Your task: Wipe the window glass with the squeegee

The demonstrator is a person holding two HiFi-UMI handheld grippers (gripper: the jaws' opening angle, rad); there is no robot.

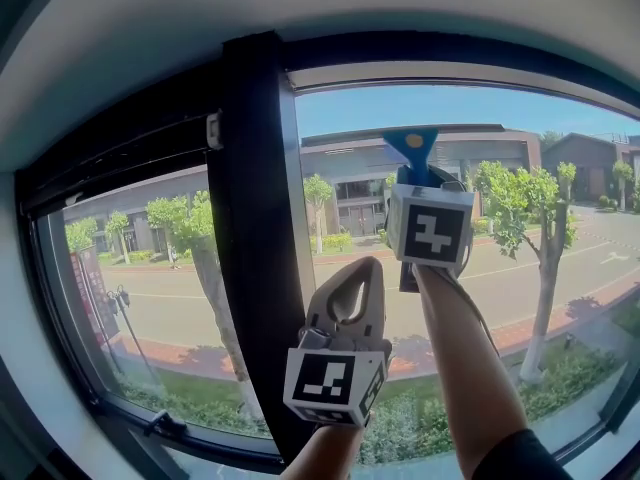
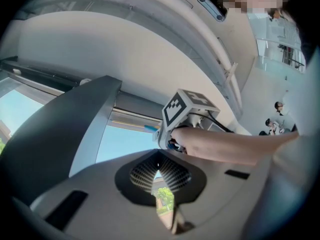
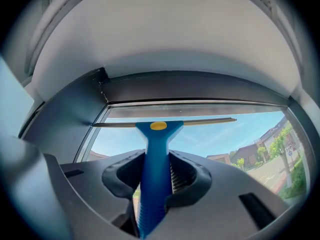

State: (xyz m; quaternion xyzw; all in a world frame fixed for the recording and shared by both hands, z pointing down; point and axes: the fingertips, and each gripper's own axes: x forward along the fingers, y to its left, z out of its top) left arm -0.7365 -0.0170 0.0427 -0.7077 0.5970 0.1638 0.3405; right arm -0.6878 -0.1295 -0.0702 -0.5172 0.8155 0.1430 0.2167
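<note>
Squeegee (image 1: pixel 411 148) raised to the upper edge of the right-hand pane of window glass (image 1: pixel 530 118), its blue handle running down into the right gripper (image 1: pixel 417 180), whose marker cube (image 1: pixel 431 229) faces the head view above an outstretched forearm (image 1: pixel 470 358). Lower and to the left in the same view, the left gripper (image 1: pixel 365 268) stands in front of the dark mullion (image 1: pixel 255 218) that parts the two panes, with its jaws drawn together on nothing; trees (image 1: pixel 520 203), buildings (image 1: pixel 350 168) and a road (image 1: pixel 520 268) lie beyond the glass. Left gripper view: the left gripper (image 2: pixel 160 180) has its jaws closed to a narrow slit with only outdoor greenery showing through, and past them the right gripper's cube (image 2: pixel 186 105) and the hand (image 2: pixel 200 143) holding it reach toward the pane. Right gripper view: the right gripper (image 3: pixel 156 184) is clamped on the squeegee's blue handle (image 3: pixel 156 169), which rises upright between the jaws to a head with a yellow dot; the blade (image 3: pixel 205 120) lies level just beneath the top frame (image 3: pixel 195 91), close along the upper edge of the pane, though contact with the glass cannot be told.
</note>
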